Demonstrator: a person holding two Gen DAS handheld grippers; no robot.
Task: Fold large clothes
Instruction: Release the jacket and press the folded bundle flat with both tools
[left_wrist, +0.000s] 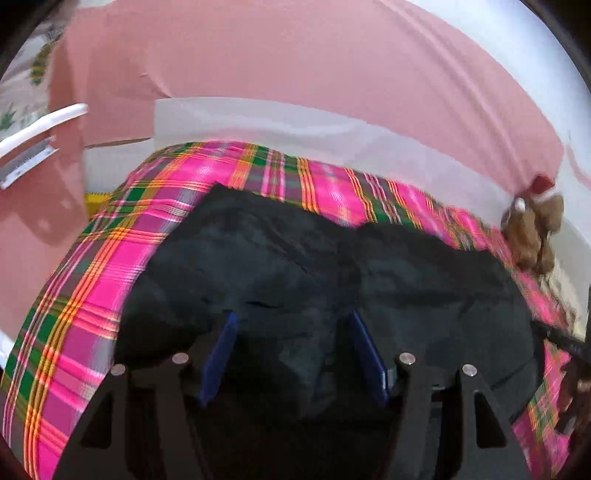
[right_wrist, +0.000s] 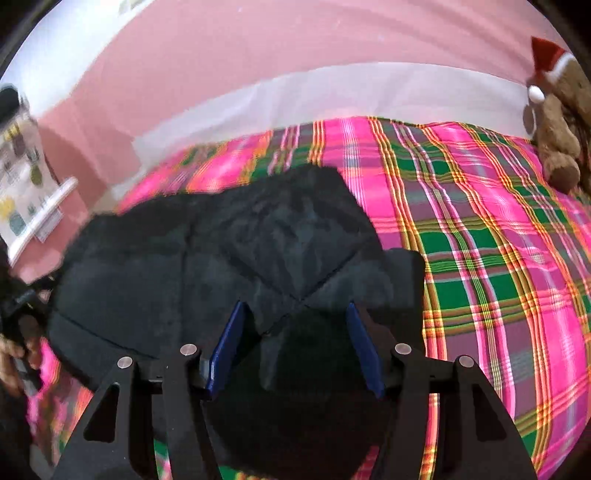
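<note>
On the left, a white plastic hanger (left_wrist: 44, 120) hangs against the pink wall (left_wrist: 295, 55). Centre, one dark, soft fleece-like garment (left_wrist: 295, 258) lies bunched on the pink-and-green plaid bedspread (left_wrist: 74, 295), with diagonal folds crossing near its middle. Both tools hover over it: the left gripper (left_wrist: 291, 321) has its blue-padded jaws apart with cloth below them but not pinched, and the right gripper (right_wrist: 295, 310) likewise stands parted above a dark flap, gripping nothing. I judge this as the pause just after a fold was laid down and let go; the next move calls for choosing a fresh edge or corner on each side, closing on it, and carrying it across evenly. At far right sits one brown plush bear in a red Santa hat (right_wrist: 557, 129). Count: one garment, two grippers, one hanger, one bear.
</note>
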